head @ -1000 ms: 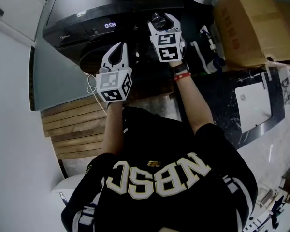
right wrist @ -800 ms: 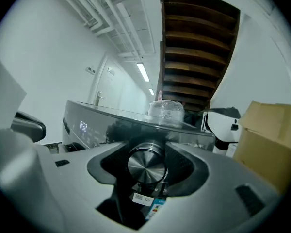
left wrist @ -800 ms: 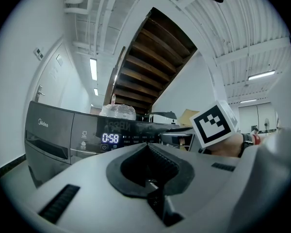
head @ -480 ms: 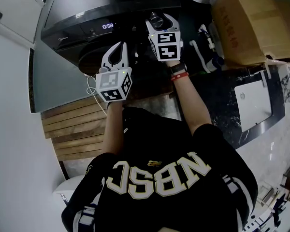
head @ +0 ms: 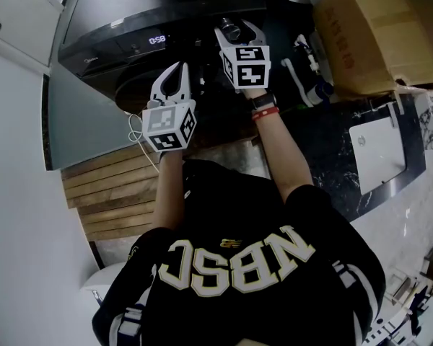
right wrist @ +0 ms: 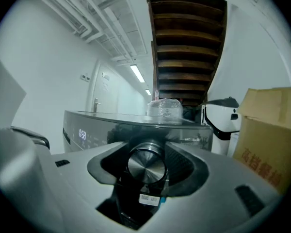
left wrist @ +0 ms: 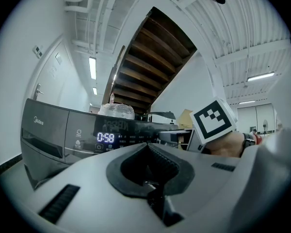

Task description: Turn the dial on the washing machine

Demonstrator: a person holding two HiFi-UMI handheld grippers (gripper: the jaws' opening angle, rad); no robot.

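Note:
The dark washing machine (head: 130, 13) fills the top of the head view, and its display (head: 157, 40) reads 0:58. My right gripper (head: 235, 29) reaches its control panel, shut on the round metal dial (head: 232, 27). In the right gripper view the brushed dial (right wrist: 146, 165) sits in the rounded notch between the jaws. My left gripper (head: 175, 75) hangs lower, in front of the machine's door, shut with nothing in it. The left gripper view shows the lit display (left wrist: 105, 138) and the right gripper's marker cube (left wrist: 213, 121) past the closed jaws.
A cardboard box (head: 368, 34) stands right of the machine, and a white flat device (head: 379, 153) lies on the dark floor. Wooden slats (head: 108, 193) lie at lower left. A plastic-wrapped bundle (right wrist: 164, 108) sits on top of the machine, beside a white appliance (right wrist: 223, 115).
My right gripper has shifted slightly up and left at the dial, and its marker cube has turned a little. The left gripper has stayed put; the display still reads 0:58.

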